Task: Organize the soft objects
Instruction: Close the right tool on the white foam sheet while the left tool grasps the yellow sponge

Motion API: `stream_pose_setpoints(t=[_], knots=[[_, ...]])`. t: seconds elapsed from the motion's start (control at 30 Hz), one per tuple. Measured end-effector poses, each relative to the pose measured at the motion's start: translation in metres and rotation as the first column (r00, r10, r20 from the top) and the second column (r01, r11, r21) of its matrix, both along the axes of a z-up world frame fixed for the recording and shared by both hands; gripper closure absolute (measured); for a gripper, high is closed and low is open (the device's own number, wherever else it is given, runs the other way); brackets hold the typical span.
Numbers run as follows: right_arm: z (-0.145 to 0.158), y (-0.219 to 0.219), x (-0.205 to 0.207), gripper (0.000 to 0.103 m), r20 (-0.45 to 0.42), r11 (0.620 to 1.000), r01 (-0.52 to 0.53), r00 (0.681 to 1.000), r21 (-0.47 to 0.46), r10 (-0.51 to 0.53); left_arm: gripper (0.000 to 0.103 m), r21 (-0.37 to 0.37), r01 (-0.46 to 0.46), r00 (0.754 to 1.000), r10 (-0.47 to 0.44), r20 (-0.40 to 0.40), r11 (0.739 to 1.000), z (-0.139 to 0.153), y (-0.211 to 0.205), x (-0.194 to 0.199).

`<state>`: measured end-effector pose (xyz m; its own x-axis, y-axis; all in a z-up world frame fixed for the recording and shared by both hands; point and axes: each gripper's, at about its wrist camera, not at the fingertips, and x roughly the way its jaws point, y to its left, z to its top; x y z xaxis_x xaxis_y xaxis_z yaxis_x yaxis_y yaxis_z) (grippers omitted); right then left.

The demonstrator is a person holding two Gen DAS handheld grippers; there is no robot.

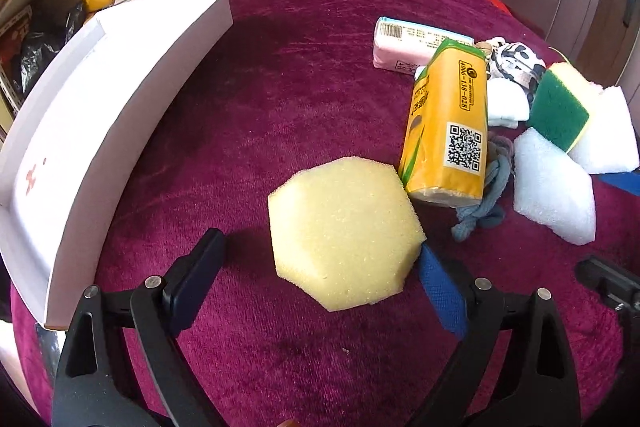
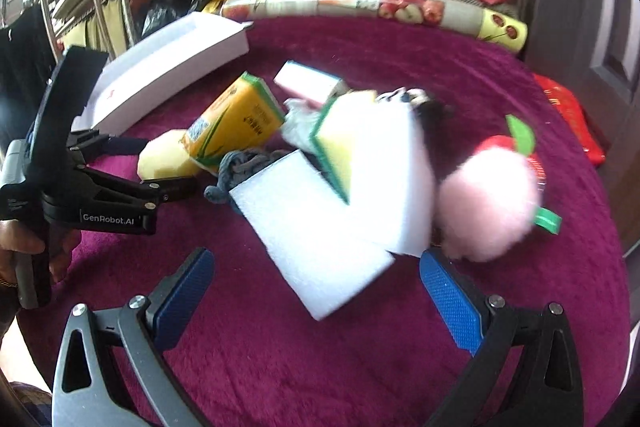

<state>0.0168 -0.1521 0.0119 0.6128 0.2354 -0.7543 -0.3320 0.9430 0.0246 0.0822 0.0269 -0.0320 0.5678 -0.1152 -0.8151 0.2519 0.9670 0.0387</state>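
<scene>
Nothing is sorted yet: my white cardboard box [image 1: 120, 75] sits empty on the plum velvet bench [image 1: 320, 367]. My left gripper [image 1: 320, 267] has its jaws apart around the yellow hexagonal sponge [image 1: 344, 231]; my right gripper [image 2: 316, 291] gapes at the white foam block [image 2: 308, 235]. The left gripper's body reads "GenRobot.AI".

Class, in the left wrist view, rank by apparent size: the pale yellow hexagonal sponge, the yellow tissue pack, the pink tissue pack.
1. Pale yellow hexagonal sponge, though nearest the camera.
2. Yellow tissue pack.
3. Pink tissue pack, farthest and partly hidden.
</scene>
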Motion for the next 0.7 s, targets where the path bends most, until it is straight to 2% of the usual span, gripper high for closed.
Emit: stream_pose_setpoints(t=[0.13, 0.27, 0.43, 0.53, 0.63, 0.7], knots=[[-0.001, 0.004, 0.003, 0.001, 0.007, 1.000, -0.004, 1.000, -0.006, 0.004, 0.009, -0.007, -0.001, 1.000, 0.001, 0.010, 1.000, 0.001, 0.001, 0.001], [-0.001, -0.002, 0.009, 0.001, 0.011, 1.000, 0.010, 1.000, 0.025, -0.010, 0.009, -0.025, 0.000, 1.000, 0.000, 0.019, 1.000, 0.001, 0.002, -0.008], [-0.001, 0.004, 0.032, 0.001, -0.003, 0.999, -0.039, 0.999, 0.038, 0.039, 0.009, -0.061, -0.033, 0.999, 0.034, 0.019, 0.998, 0.003, 0.007, -0.015], [0.001, -0.001, 0.048, 0.000, 0.013, 0.999, -0.012, 1.000, 0.030, 0.012, 0.000, -0.056, -0.043, 0.999, 0.045, 0.028, 0.997, 0.004, 0.010, -0.019], [0.008, -0.014, 0.053, 0.000, -0.007, 0.994, -0.002, 1.000, 0.107, 0.003, 0.000, -0.078, -0.025, 0.999, 0.027, 0.028, 0.997, 0.007, 0.015, -0.023], [0.011, -0.017, 0.045, 0.000, -0.017, 0.987, -0.042, 0.999, 0.157, 0.046, 0.000, -0.092, -0.023, 0.999, 0.027, 0.046, 0.995, 0.010, 0.019, -0.027]])
